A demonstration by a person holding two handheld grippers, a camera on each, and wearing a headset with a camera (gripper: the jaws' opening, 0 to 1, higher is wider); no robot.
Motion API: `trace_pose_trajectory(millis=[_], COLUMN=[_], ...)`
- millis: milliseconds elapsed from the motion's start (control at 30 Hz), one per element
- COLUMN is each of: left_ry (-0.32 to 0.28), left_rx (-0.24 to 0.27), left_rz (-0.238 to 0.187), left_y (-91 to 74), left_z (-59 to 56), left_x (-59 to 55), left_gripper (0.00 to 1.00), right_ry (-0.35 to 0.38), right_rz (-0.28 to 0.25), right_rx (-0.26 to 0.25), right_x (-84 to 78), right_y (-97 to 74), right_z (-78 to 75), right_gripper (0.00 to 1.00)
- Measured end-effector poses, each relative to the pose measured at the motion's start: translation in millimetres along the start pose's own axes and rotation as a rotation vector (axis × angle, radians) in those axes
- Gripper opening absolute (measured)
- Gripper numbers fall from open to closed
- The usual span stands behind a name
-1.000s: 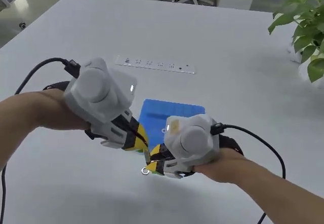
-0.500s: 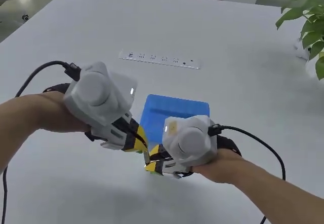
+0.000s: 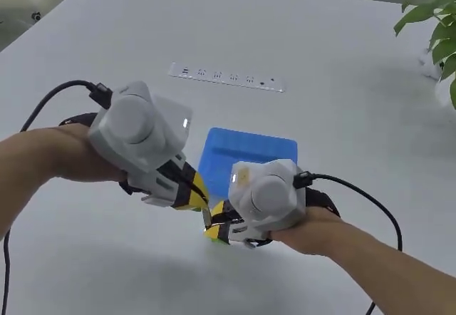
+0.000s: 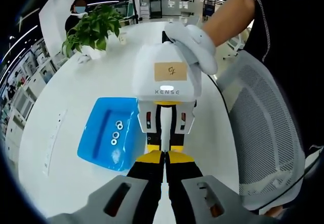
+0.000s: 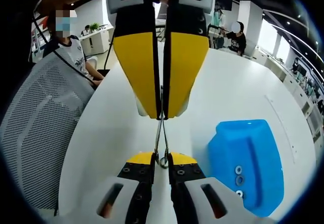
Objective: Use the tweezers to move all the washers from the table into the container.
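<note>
Three washers (image 4: 116, 134) lie in a row in the blue container (image 4: 96, 145) on the white worktop (image 3: 335, 51). Just beside it the tweezers (image 5: 161, 133) span between the two grippers, which face tip to tip. The left gripper (image 4: 163, 155) is clenched on one end. The right gripper (image 5: 162, 159) has its jaws close around the other end, where a small ring (image 5: 163, 162) sits; whether they press cannot be told. Its casing reads "KENSE", and above that a tan sticker (image 4: 170, 72) bears handwriting like "04".
</note>
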State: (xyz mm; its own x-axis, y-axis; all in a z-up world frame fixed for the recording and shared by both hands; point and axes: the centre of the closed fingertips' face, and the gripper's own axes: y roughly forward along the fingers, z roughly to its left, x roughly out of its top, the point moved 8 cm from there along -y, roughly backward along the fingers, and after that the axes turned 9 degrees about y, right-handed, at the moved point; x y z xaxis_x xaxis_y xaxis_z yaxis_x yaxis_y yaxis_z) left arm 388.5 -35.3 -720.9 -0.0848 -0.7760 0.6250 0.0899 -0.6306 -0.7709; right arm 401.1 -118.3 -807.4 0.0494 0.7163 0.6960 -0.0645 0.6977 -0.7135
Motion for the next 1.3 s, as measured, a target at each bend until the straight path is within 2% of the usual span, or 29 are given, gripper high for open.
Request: trace_pose_trajectory(millis=[300,1300], left_ry=[0.01,-0.002], left_rx=[-0.005,-0.008], left_rz=[0.003,0.003], left_y=[5.2,3.9], left_z=[0.2,-0.9], left_x=[1.6,1.4], left_gripper=[0.05,0.05], right_ry=[-0.002,0.003], right_rz=[0.006,0.009], right_rx=[-0.003,0.003], right_x=[-2.7,-1.7], right_y=[0.8,-0.8], right_z=[0.4,3.8], right_gripper=[0.13,0.09])
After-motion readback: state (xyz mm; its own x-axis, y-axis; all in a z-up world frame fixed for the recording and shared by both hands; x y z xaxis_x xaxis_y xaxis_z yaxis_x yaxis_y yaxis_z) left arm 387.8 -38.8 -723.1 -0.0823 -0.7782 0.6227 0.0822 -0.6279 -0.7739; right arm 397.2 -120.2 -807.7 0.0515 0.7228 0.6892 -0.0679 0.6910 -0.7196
